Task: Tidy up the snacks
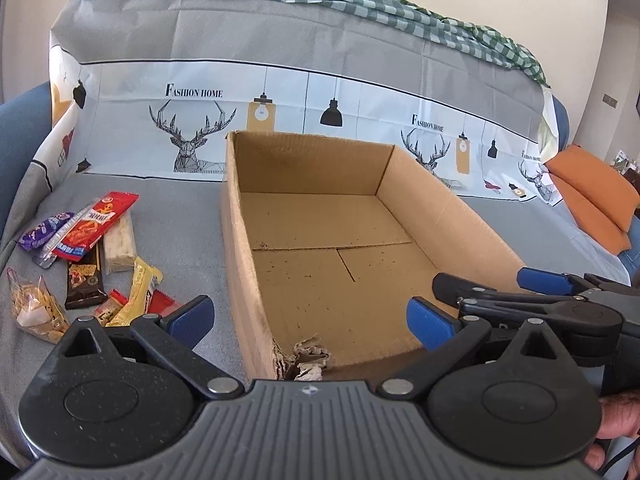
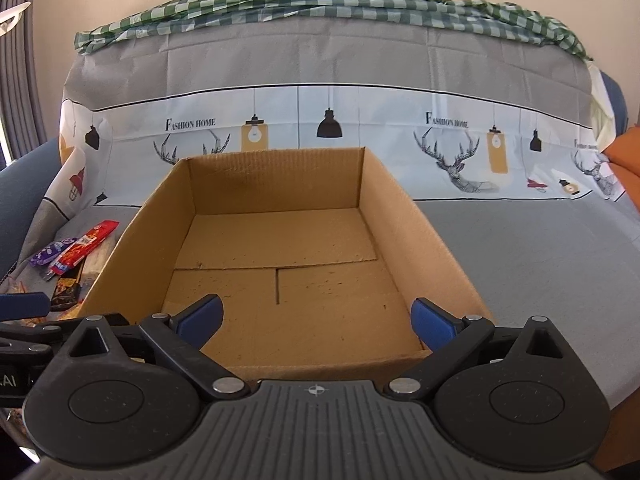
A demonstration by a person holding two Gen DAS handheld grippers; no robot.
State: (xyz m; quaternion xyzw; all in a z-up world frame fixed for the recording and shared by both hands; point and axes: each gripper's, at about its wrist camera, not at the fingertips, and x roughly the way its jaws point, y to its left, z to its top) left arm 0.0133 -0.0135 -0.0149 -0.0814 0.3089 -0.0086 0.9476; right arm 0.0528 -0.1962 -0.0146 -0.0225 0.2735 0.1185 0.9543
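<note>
An open cardboard box (image 1: 452, 216) stands on a grey-covered sofa seat; it also shows in the right wrist view (image 2: 424, 224) and nothing lies in it. Several snack packets lie left of it: a red packet (image 1: 94, 224), a purple one (image 1: 46, 230), a dark brown bar (image 1: 84, 280), a white bar (image 1: 119, 244), a yellow bar (image 1: 138, 292) and a clear bag of crackers (image 1: 36, 308). My left gripper (image 1: 310, 320) is open and empty at the box's near left corner. My right gripper (image 2: 316, 320) is open and empty over the box's near edge.
The sofa back wears a grey and white cover with deer prints (image 2: 320, 80) and a green checked cloth (image 2: 320, 4) on top. Orange cushions (image 1: 592, 196) lie at the far right. The box's near corner is torn (image 1: 308, 360).
</note>
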